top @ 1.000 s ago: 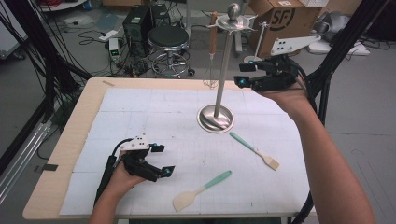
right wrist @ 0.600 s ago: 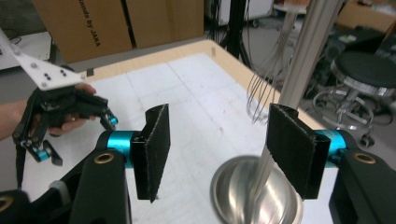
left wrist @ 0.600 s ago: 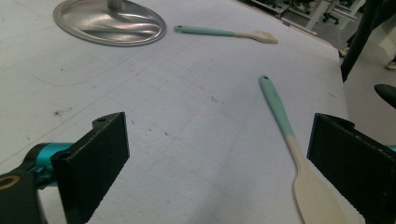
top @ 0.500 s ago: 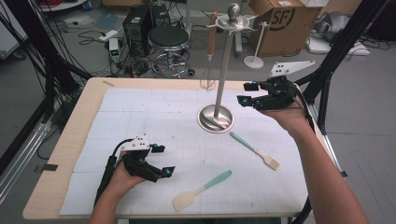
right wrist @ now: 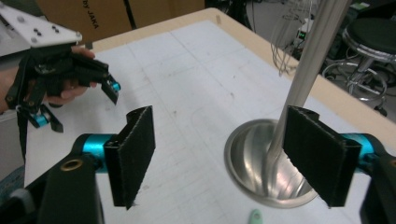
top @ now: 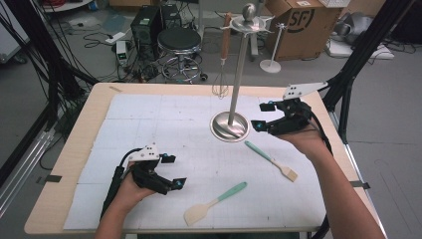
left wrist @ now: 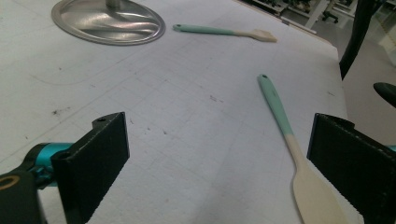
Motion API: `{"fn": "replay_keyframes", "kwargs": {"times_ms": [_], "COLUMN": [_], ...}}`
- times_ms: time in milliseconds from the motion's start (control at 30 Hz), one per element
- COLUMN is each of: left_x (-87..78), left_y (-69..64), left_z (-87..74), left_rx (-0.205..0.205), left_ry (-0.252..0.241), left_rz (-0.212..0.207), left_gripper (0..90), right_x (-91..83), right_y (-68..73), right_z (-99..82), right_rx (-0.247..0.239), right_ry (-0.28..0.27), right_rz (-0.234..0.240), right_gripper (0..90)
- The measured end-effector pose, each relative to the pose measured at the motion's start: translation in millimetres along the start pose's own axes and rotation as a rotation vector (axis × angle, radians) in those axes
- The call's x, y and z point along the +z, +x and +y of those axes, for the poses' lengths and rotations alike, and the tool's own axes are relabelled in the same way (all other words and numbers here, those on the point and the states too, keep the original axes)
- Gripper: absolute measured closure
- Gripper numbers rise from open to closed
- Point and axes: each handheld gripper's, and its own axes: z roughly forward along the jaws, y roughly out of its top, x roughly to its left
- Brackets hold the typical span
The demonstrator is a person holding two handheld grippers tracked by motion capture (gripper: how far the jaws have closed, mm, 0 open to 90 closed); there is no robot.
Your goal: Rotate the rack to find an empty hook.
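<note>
Right tongs (top: pixel 262 116) sit right of centre in the high view, just beside the steel stand (top: pixel 234 89). Their jaws have just been opening and are spread apart, with nothing pinched between them. In the right gripper view the stand's pole rises in front of the right-hand jaw, with the dish base below, untouched.

Brush (top: pixel 271 160) (mint handle, pale head) lies on the white mat (top: pixel 164 119), lower right of the stand's base, just below the right hand and apart from its jaws.

Left tongs (top: pixel 172 172) at lower left of the high view, released, jaws wide, low over the counter (top: pixel 99 94). Spatula (top: pixel 215 203), mint handle and cream blade, lies at bottom centre; the left gripper view shows it near the right-hand jaw, not gripped.

A whisk (top: pixel 222 59) hangs from the stand's top.
</note>
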Motion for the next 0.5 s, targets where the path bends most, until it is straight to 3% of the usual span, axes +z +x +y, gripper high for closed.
{"fn": "replay_keyframes", "kwargs": {"times_ms": [267, 500], "left_x": [-0.5, -1.5], "left_y": [-0.9, -1.6], "left_z": [0.3, 0.8], "left_rx": [0.013, 0.014], "left_ry": [0.004, 0.000], "left_rz": [0.011, 0.017], "left_gripper": [6.3, 6.2], "right_x": [9.1, 12.9], "right_y": [14.3, 24.4], "right_z": [-30.5, -57.0], "right_rx": [0.007, 0.004], "right_ry": [0.026, 0.033], "right_rz": [0.022, 0.014], "right_gripper": [16.8, 14.3]}}
